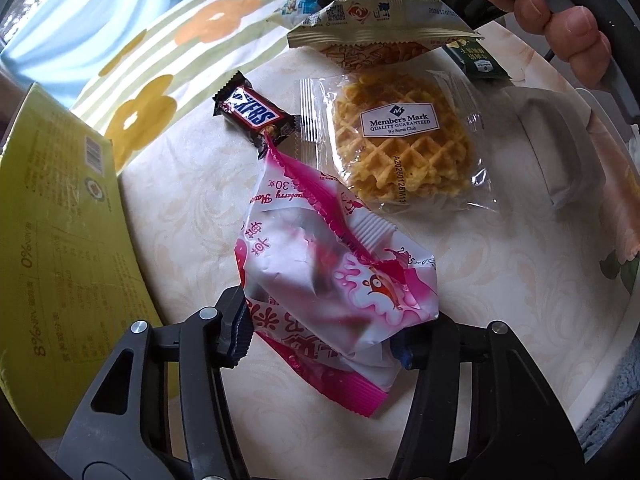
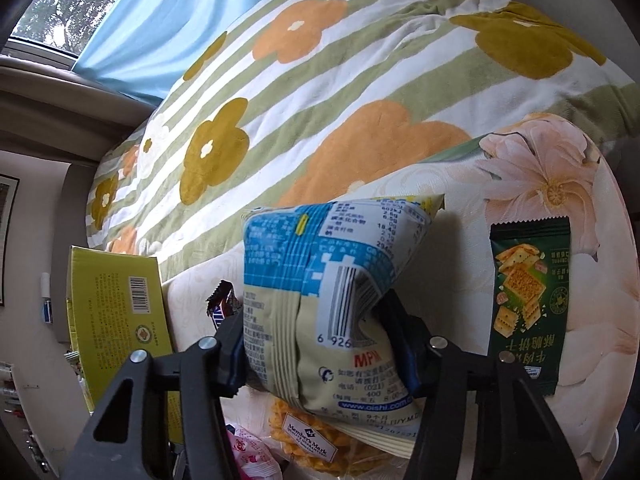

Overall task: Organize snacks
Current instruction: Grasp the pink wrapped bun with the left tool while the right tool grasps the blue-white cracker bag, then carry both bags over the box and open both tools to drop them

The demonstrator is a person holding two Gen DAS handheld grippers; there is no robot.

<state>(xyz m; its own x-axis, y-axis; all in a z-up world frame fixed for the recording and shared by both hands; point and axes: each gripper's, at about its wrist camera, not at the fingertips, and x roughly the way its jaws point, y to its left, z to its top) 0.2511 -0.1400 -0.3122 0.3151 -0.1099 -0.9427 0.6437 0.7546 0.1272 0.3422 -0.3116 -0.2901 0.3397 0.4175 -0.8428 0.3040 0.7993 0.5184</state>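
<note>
My left gripper (image 1: 320, 336) is shut on a pink and white strawberry snack bag (image 1: 324, 264), holding it over the cream table (image 1: 192, 208). A Snickers bar (image 1: 252, 114) and a clear-wrapped Member's Mark waffle (image 1: 404, 140) lie beyond it. My right gripper (image 2: 320, 344) is shut on a cream and blue Oishi snack bag (image 2: 332, 304), held above the waffle (image 2: 316, 444); this bag also shows at the top of the left wrist view (image 1: 372, 16). A dark green cracker packet (image 2: 528, 304) lies on the table to the right.
A yellow-green cardboard box (image 1: 60, 240) stands at the table's left edge, also in the right wrist view (image 2: 120, 320). A striped flower-print blanket (image 2: 320, 92) covers the bed behind the table. A grey folded object (image 1: 560, 148) lies at the right.
</note>
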